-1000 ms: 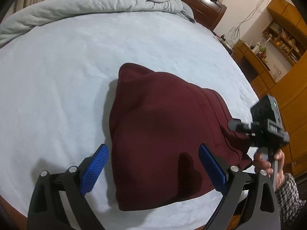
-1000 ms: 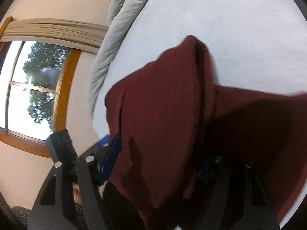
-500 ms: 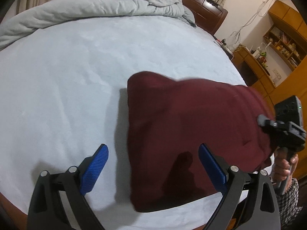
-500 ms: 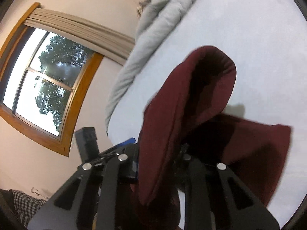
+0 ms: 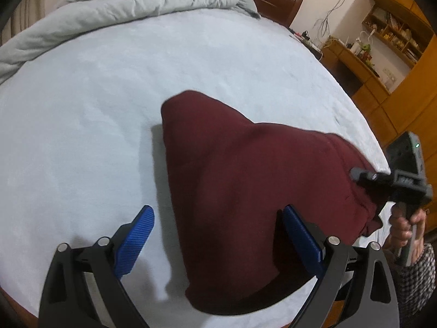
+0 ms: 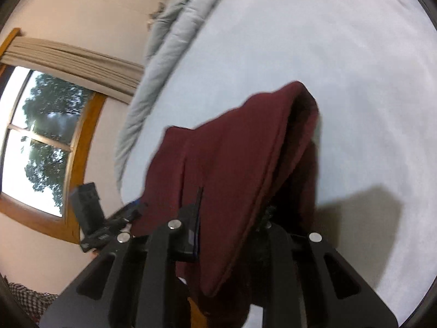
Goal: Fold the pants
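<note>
Maroon fleece fills the middle of both my views: the pants lie bunched on the pale blue sheet of the bed, near its close edge, with one end raised off the surface. From my left wrist camera I see the left gripper hanging over the near part of the cloth with its jaws spread wide; one blue pad sits over bare sheet and the other is over the fabric, and neither pinches anything. Off to the right in that view, the right gripper bites into the far end of the pants, with a hand wrapped round its handle and a checked sleeve below it. My right wrist camera confirms the hold: the right gripper's black fingers are drawn close together on a thick fold of the maroon cloth, which drapes over them and hides the pads, so I cannot say for sure how much material sits between them. Beyond that fold the cloth slopes down to the sheet. A grey duvet is heaped along the far side of the bed, a window with a wooden frame shows trees, and wooden shelving stands by the wall.
</note>
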`<state>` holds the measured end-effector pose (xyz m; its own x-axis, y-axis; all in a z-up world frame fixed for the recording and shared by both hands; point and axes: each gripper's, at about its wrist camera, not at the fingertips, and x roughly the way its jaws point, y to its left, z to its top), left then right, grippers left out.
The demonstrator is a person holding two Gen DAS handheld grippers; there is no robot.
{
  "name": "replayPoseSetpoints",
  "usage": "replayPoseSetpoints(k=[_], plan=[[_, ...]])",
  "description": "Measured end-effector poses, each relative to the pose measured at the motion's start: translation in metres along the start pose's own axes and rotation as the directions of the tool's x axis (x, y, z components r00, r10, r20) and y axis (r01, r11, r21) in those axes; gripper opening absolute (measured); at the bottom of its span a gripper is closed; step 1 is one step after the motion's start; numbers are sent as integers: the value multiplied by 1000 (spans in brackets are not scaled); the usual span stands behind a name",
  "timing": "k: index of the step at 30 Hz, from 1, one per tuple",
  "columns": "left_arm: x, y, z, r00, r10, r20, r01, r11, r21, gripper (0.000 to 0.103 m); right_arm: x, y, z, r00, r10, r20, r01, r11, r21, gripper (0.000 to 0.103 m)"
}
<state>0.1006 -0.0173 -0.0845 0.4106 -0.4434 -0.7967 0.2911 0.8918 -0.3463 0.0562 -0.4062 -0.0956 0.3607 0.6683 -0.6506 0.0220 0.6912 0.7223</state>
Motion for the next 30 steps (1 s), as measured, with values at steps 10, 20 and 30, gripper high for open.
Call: replayPoseSetpoints(k=[10, 20, 30], plan=[[-2, -1, -2, 999, 23, -22, -24, 1000, -11, 98, -37, -2, -12, 997, -65, 29, 65, 997, -28, 58], [-21, -14, -16, 1000, 3, -7, -3, 1000, 24, 98, -81, 18, -65, 983, 170, 76, -173, 985, 30, 49], [-16, -36, -12, 1000, -4, -12, 4, 998, 63, 98, -49, -13, -71, 990, 144, 5, -142, 967, 211, 42]])
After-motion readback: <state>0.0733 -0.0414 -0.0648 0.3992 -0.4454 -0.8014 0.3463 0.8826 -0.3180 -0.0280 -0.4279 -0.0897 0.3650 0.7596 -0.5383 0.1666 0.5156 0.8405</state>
